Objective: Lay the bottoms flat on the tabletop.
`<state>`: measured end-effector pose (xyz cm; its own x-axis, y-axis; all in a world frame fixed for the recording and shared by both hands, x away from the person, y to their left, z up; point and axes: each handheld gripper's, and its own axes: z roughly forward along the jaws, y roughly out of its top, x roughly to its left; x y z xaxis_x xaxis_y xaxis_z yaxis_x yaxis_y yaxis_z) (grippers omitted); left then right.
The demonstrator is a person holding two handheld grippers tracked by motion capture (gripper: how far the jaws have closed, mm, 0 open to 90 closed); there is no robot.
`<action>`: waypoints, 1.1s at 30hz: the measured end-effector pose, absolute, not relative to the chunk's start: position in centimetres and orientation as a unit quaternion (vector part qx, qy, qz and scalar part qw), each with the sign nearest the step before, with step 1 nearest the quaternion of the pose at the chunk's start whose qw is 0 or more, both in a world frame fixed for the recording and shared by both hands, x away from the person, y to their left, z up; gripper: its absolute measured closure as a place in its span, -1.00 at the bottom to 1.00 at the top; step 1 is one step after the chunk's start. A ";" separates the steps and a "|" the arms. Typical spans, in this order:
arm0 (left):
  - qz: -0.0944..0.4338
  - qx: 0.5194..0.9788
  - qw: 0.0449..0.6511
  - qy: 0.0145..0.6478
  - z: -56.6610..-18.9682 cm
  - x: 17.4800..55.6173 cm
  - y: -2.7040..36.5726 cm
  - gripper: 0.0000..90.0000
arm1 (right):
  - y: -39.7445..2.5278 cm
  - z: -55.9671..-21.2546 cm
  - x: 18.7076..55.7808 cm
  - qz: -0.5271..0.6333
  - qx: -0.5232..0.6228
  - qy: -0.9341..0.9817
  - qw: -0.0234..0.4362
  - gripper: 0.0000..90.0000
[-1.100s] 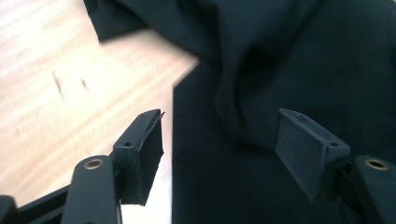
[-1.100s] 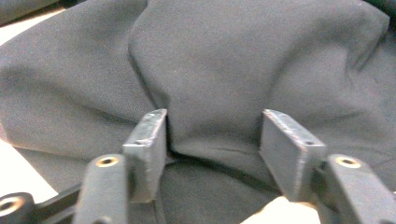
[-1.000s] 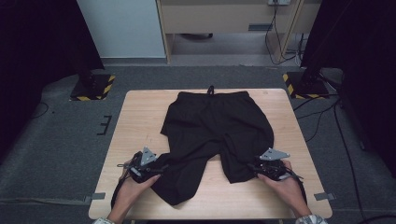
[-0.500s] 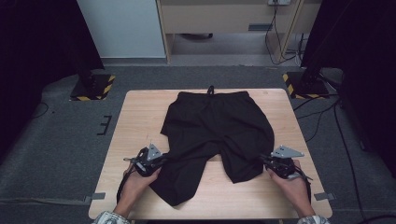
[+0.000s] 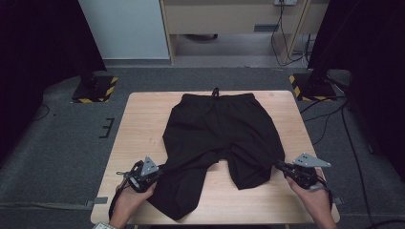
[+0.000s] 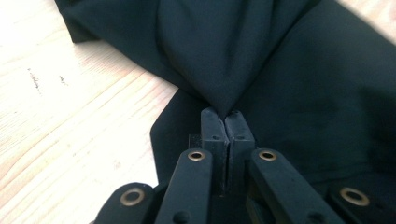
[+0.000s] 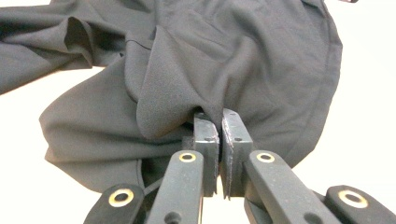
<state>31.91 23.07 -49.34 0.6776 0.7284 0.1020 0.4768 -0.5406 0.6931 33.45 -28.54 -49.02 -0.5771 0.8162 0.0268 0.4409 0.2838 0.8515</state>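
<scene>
Grey floor surrounds a pale wooden table, and black shorts lie spread on its top. Their waistband, with a short drawstring at its middle, lies along the far edge; the two legs run back toward the person. One leg reaches the near left part of the table, close to the front edge, while the other ends nearer the right side.

At the outer edge of the left leg sits the left gripper, held in the left hand. Seen in the left gripper view, its jaws are pressed together on a peak of the black cloth, which rises out of them and fans away over the wood. On the outer hem of the other leg sits the right gripper, held in the right hand. Seen in the right gripper view, its jaws pinch a fold of the same cloth, with the shorts bunched and creased beyond them.
</scene>
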 end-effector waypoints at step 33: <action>0.210 0.812 0.374 0.396 -49.4 32.3 23.2 -0.51 | -17.3 -50.1 48.4 0.358 0.431 0.812 0.165 0.79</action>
